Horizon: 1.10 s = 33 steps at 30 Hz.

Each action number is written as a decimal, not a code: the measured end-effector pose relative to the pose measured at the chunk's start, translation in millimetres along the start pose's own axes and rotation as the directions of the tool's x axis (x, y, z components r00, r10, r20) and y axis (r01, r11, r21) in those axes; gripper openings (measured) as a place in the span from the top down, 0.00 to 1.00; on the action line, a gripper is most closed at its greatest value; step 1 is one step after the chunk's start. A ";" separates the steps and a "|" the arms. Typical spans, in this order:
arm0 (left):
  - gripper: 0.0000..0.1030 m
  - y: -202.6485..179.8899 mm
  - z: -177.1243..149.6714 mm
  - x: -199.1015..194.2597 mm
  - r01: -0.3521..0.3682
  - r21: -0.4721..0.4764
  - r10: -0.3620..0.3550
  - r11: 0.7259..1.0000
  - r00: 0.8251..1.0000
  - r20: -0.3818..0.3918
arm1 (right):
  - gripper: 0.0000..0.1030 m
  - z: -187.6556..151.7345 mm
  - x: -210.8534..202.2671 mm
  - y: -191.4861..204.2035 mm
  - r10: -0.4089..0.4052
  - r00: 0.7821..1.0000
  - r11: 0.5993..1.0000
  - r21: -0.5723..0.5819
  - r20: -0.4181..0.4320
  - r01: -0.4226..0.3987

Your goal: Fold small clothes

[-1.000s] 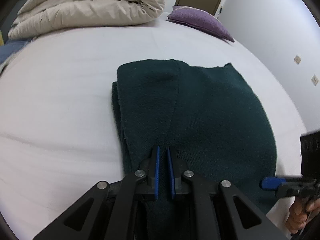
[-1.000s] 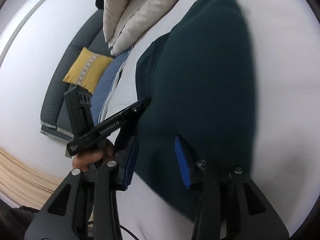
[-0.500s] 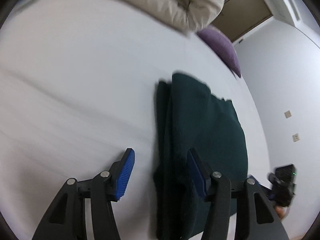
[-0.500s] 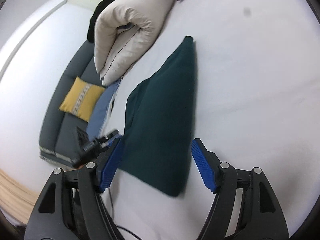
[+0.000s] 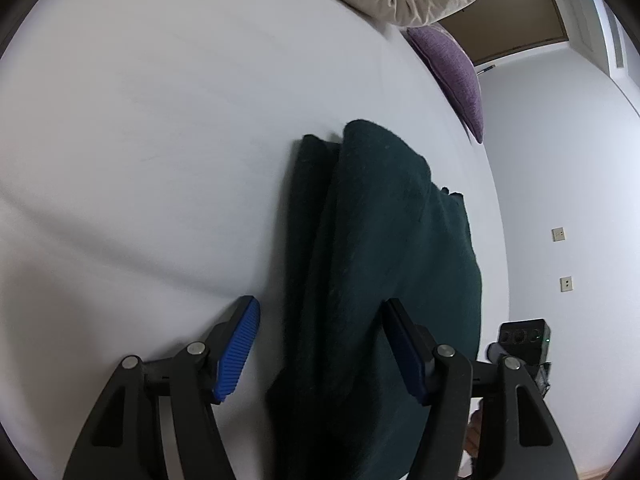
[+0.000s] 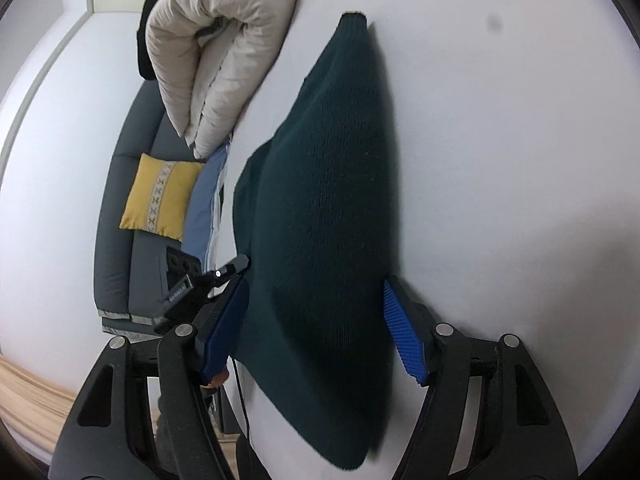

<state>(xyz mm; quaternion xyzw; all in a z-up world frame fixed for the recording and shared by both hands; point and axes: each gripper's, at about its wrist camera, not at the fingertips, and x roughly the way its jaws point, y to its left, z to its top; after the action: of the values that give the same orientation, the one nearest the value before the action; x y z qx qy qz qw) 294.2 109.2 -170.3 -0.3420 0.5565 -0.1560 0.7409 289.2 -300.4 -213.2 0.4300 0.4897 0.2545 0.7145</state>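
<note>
**Grippers let go of folded knit**

Our left gripper point(image 5: 320, 344) and right gripper point(image 6: 316, 328), the left pinched shut a second ago, now hang spread and empty over the dark green sweater point(image 6: 328, 200), lying folded on the white bed point(image 5: 160, 140); this fold looks finished.

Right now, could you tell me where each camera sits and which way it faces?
Left wrist: on the left gripper, looking along open fingers over the folded green garment toward a purple pillow.
Right wrist: on the right gripper, fingers open, facing a grey sofa.
Shared: garment, beige duvet.
</note>
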 end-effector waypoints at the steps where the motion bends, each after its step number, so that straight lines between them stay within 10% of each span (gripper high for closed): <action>1: 0.37 -2.1 1.1 1.7 -0.006 0.004 0.006 1.000 1.000 -0.006 | 0.36 3.1 3.7 -1.6 -0.003 1.000 1.000 0.009 -0.006 0.003; 12: 0.76 -18.3 -4.9 -2.3 -0.051 0.053 0.050 0.997 0.999 0.008 | 0.57 -6.1 7.8 11.1 -0.174 0.985 0.982 -0.073 0.013 0.175; 22: 0.78 -75.3 -67.1 -70.8 0.016 0.160 -0.027 0.987 0.998 0.065 | 0.65 -52.2 -48.5 82.6 -0.162 0.982 0.963 -0.200 0.099 0.180; 33: 0.77 -95.5 -190.4 -90.7 0.065 0.252 -0.074 0.965 0.997 0.024 | 0.66 -182.8 -159.3 80.5 -0.076 0.989 0.970 -0.222 0.124 0.103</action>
<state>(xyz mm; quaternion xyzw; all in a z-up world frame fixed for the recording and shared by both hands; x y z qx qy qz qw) 101.0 32.8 -68.2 -0.2673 0.5077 -0.2455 0.7814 63.6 -318.3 -94.6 0.3365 0.4345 0.2514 0.7968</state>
